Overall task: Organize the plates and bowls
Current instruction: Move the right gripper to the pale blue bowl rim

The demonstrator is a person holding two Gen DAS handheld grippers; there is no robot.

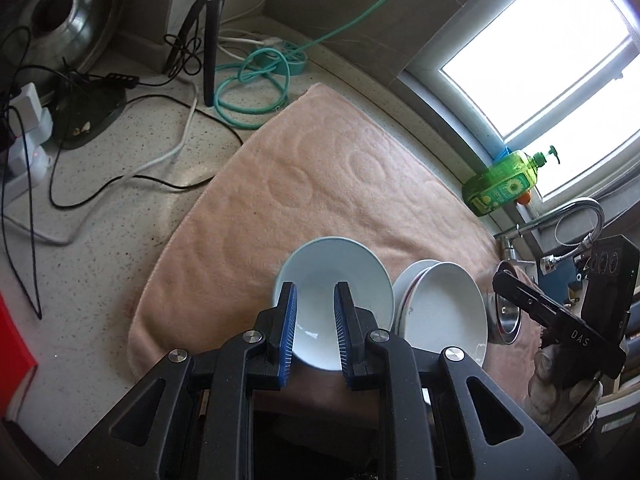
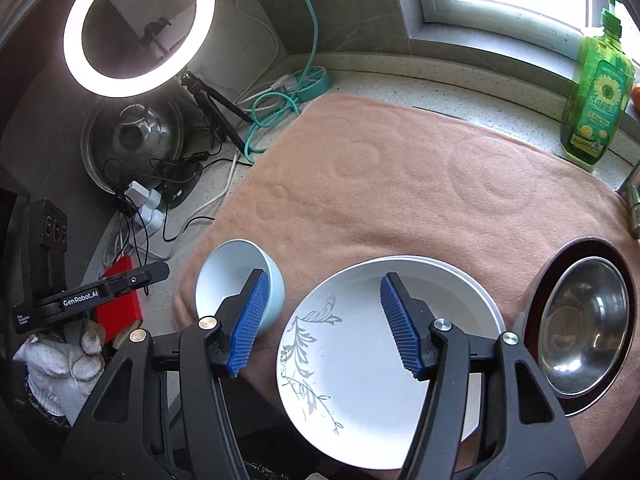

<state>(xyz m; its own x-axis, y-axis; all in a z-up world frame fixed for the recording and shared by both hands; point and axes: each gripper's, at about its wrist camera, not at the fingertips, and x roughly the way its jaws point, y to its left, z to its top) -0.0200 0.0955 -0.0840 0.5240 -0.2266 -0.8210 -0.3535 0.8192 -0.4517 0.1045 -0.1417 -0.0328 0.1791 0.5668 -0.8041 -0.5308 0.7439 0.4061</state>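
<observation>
A pale blue bowl (image 1: 340, 280) (image 2: 228, 276) sits on the pink towel (image 1: 304, 184) (image 2: 400, 184). My left gripper (image 1: 315, 300) hovers over the bowl's near side, open and empty. To its right lies a stack of white plates (image 1: 444, 304); the top plate (image 2: 360, 360) has a grey leaf pattern. My right gripper (image 2: 324, 292) is open wide above that stack, empty. A steel bowl (image 2: 584, 320) (image 1: 506, 316) rests in a dark plate (image 2: 576, 248) at the right.
A green soap bottle (image 1: 504, 180) (image 2: 596, 100) stands by the window. Cables, a teal hose (image 1: 256, 84), a tripod (image 1: 210, 40), chargers, a steel pot lid (image 2: 132, 140) and a ring light (image 2: 138, 24) crowd the counter at left. A faucet (image 1: 580, 216) is at right.
</observation>
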